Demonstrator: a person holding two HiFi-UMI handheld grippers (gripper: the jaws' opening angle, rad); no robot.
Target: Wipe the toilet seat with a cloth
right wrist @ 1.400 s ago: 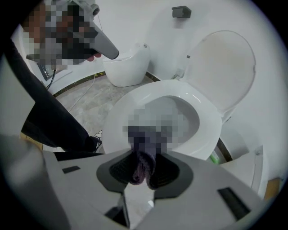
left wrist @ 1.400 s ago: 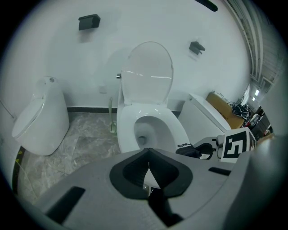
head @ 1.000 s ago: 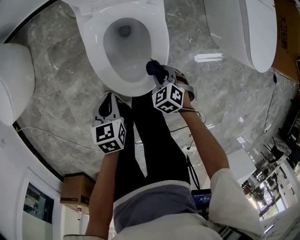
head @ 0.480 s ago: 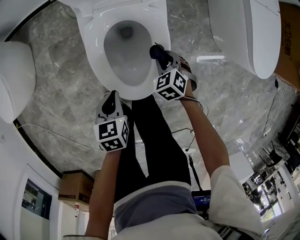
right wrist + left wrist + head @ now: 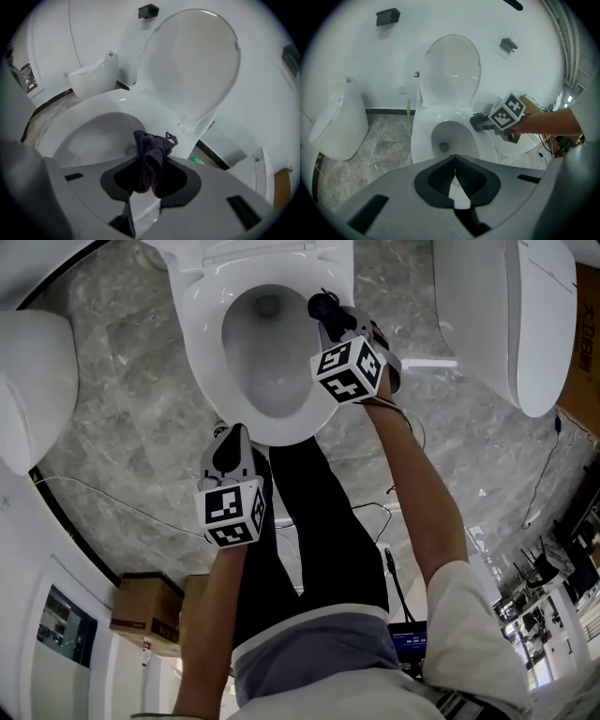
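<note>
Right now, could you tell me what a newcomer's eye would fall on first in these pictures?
The white toilet seat fills the middle, its lid raised. The right tongs are shut on a dark cloth at the seat's right rim. The left tongs hang shut and empty near its front.

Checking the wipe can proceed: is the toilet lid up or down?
Up. The lid stands raised behind the seat, nothing covering the seat.

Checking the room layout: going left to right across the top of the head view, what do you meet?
Left toilet, open toilet in the middle, right toilet, cardboard box.
</note>
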